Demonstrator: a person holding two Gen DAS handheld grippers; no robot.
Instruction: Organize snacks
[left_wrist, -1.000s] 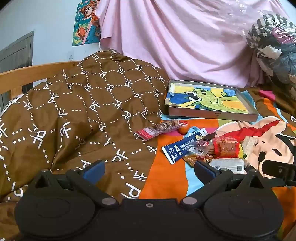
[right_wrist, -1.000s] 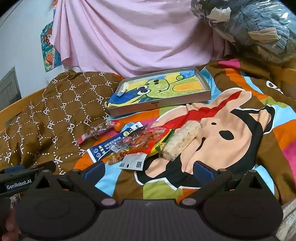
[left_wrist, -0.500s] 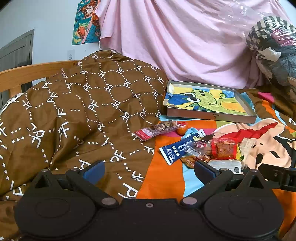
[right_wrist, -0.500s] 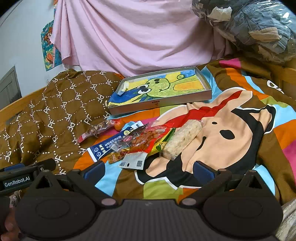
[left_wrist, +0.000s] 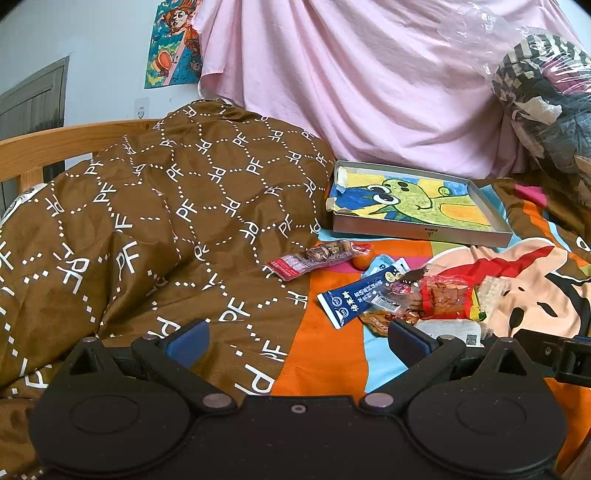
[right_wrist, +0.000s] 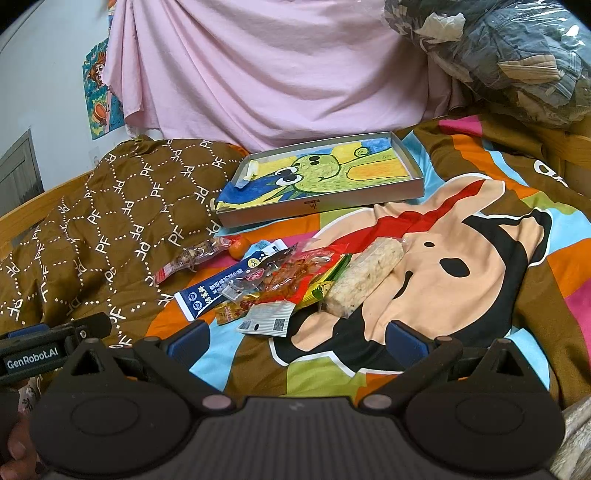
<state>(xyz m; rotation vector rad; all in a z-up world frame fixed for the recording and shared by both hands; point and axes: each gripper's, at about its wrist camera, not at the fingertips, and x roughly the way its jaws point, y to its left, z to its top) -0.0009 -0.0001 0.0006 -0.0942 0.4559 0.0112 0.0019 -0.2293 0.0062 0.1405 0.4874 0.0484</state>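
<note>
A pile of snack packets lies on the cartoon bedspread: a blue sachet (left_wrist: 354, 295) (right_wrist: 218, 286), a red packet (left_wrist: 445, 297) (right_wrist: 295, 273), a rice cracker roll (right_wrist: 364, 277), a white packet (right_wrist: 267, 319), a brown nut bar (left_wrist: 314, 256) (right_wrist: 188, 258) and a small orange (right_wrist: 238, 246). Behind them stands a shallow grey box (left_wrist: 421, 232) (right_wrist: 317, 208) lined with a green cartoon drawing. My left gripper (left_wrist: 295, 341) is open and empty, short of the pile. My right gripper (right_wrist: 295, 339) is open and empty, just in front of the white packet.
A brown patterned quilt (left_wrist: 147, 221) is heaped on the left against a wooden bed rail (left_wrist: 55, 144). A pink sheet (right_wrist: 277, 74) hangs behind. A plastic bag of clothes (right_wrist: 517, 55) sits at the back right.
Both grippers have eased slightly forward toward the snack pile. Both stay open and empty. Nothing on the bed has moved.
</note>
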